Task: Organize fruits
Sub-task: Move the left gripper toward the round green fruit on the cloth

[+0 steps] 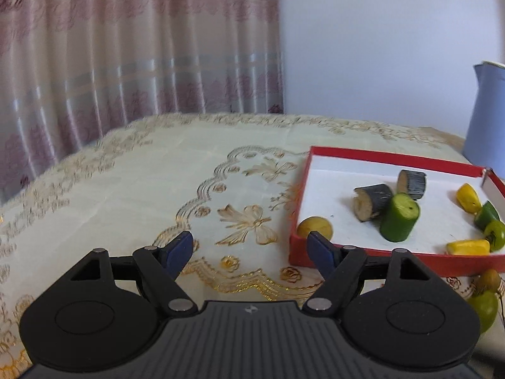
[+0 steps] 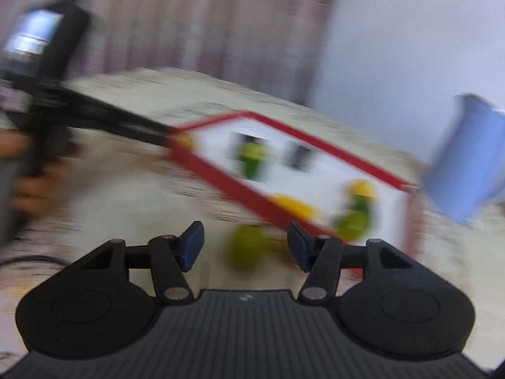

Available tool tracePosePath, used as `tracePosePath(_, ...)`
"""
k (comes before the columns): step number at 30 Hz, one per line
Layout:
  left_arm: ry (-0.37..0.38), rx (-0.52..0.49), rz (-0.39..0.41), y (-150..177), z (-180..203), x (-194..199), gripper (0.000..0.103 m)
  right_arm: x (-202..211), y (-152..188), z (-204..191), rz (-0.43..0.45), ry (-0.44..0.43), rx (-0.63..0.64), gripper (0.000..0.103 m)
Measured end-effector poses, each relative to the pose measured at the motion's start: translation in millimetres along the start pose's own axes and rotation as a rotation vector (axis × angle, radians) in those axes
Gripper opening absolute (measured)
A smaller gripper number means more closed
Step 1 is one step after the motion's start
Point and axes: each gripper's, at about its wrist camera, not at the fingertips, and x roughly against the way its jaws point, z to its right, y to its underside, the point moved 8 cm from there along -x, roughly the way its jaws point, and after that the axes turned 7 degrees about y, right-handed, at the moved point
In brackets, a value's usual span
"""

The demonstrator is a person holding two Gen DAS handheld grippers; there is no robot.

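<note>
Both wrist cams sit low over the table [image 1: 132, 170], angled down along their fingers; both catch the red tray [image 1: 363, 259] up close, right view blurry.

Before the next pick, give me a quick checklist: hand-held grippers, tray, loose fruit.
1. Left hand-held gripper empty, jaws apart: ok.
2. Right hand-held gripper empty, jaws apart: ok.
3. Shallow red cardboard tray with white floor flat on the embroidered cream tablecloth: ok.
4. All fruit in the tray: not ok. A round green fruit lies on the cloth outside the tray's near wall, in line with the right gripper's jaws.
5. Free floor in the tray for another piece: ok, bare white between the green cylinder piece and the near wall.
6. Right wrist view sharp enough to aim: not ok, heavily blurred.
</note>
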Motion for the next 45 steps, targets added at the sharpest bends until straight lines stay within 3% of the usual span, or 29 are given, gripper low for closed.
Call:
tracePosePath(1,0.003,0.018,-0.012,0.2,-3.1,-2.0,0.080,2.6,-1.8,-3.3,0.007,-0.024,-0.003,0.074)
tracePosePath(2,0.006,0.031,-0.020,0.5,-5.1,-3.6,0.080,4.3,-3.2,-2.6,0.015,-0.024,-0.016,0.076)
tracePosePath(4,0.014,0.040,-0.036,2.0,-7.2,-5.3,0.080,2.9,-4.2,7.5,0.013,0.031,-0.045,0.073)
tracePosePath(6,0.014,0.038,-0.035,3.5,-6.6,-3.9,0.080,2.2,-4.2,24.7,0.013,0.157,-0.066,0.054)
tracePosePath(7,0.013,0.034,-0.029,3.1,-6.0,-2.9,0.080,0.4,-3.6,32.9,0.006,0.217,-0.061,0.039)
tracePosePath(9,0.009,0.021,-0.023,2.7,-3.4,-2.6,0.080,-3.4,-1.1,42.4,-0.009,0.324,-0.016,0.033)
tracePosePath(13,0.007,0.014,-0.020,2.2,-2.0,-2.2,0.080,-17.0,6.7,36.3,-0.052,0.329,0.051,0.033)
tracePosePath(17,0.014,0.025,-0.023,2.2,-3.4,-2.5,0.080,-5.8,-0.6,10.1,0.010,0.198,0.070,0.024)
tracePosePath(19,0.024,0.017,-0.034,3.5,-1.6,-3.6,0.080,3.1,-5.0,8.9,0.030,0.167,0.040,0.027)
tracePosePath(23,0.080,-0.004,-0.071,6.5,4.7,-0.6,0.080,7.6,0.0,32.2,0.003,0.251,-0.011,0.028)
tracePosePath(27,0.266,-0.001,-0.128,17.8,14.8,15.2,0.080,14.0,10.1,53.5,0.008,0.286,-0.081,0.030)
tracePosePath(30,0.423,-0.052,-0.108,26.5,28.5,34.8,0.080,13.6,19.2,63.7,0.015,0.255,-0.160,0.033)
tracePosePath(32,0.486,-0.105,-0.087,29.4,41.1,43.6,0.080,11.9,22.8,64.2,0.011,0.257,-0.174,0.038)
tracePosePath(36,0.526,-0.249,-0.054,31.0,67.1,50.5,0.080,10.9,27.8,63.1,0.005,0.259,-0.195,0.042)
tracePosePath(41,0.459,-0.423,0.010,34.4,94.1,50.0,0.080,10.6,31.3,62.7,0.020,0.266,-0.217,0.063)
tracePosePath(45,0.543,-0.459,0.006,35.1,108.0,58.3,0.081,12.0,33.6,65.8,0.030,0.275,-0.238,0.069)
